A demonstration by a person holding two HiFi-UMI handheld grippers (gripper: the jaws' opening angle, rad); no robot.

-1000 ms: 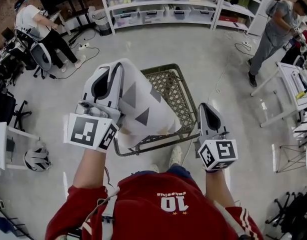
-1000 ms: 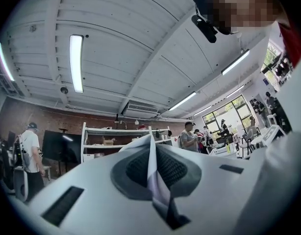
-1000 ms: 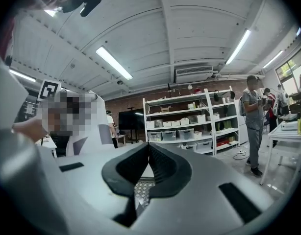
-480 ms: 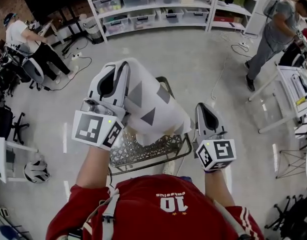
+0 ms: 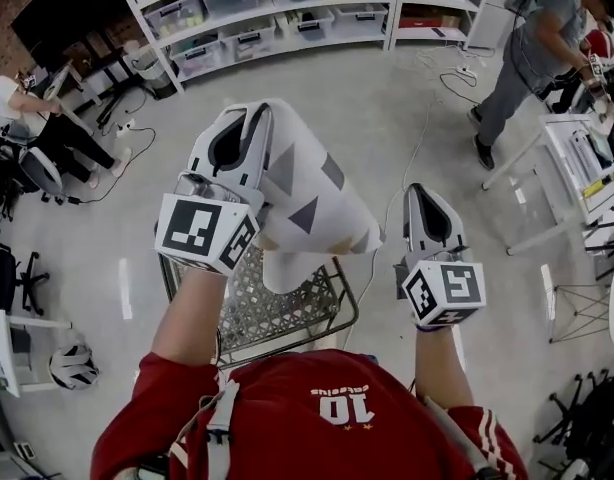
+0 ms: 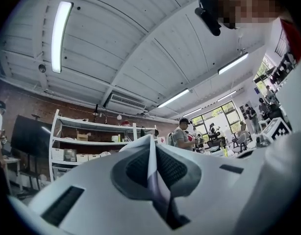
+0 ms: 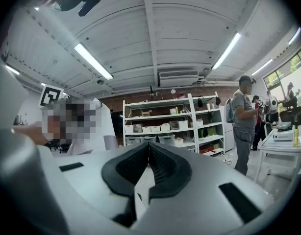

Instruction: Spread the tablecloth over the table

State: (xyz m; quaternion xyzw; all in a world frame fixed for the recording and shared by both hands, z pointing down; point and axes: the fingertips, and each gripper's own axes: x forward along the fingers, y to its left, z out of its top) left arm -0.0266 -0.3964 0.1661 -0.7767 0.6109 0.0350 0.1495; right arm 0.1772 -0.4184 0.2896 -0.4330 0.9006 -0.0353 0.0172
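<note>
The tablecloth (image 5: 307, 198) is white with grey triangles, folded into a thick bundle that hangs in the air in the head view. My left gripper (image 5: 249, 118) is shut on its upper left part. In the left gripper view a thin fold of the tablecloth (image 6: 156, 180) is pinched between the jaws of the left gripper (image 6: 150, 142). My right gripper (image 5: 419, 194) is to the right of the bundle, apart from its edge, and shut. The right gripper view shows the right gripper (image 7: 148, 147) with its pads together and nothing clearly between them. No table for the cloth is identifiable.
A wire mesh basket (image 5: 287, 313) stands on the floor below my hands. White shelves with bins (image 5: 267, 18) line the far wall. A person (image 5: 527, 48) stands by a white table (image 5: 577, 158) at the right; another person (image 5: 27, 118) sits at the left. A cable (image 5: 427, 118) lies on the floor.
The whole view has moved forward and to the right: the basket has slid back under my hands and the shelves are closer. Both grippers keep their pose, the cloth still held by the left one.
</note>
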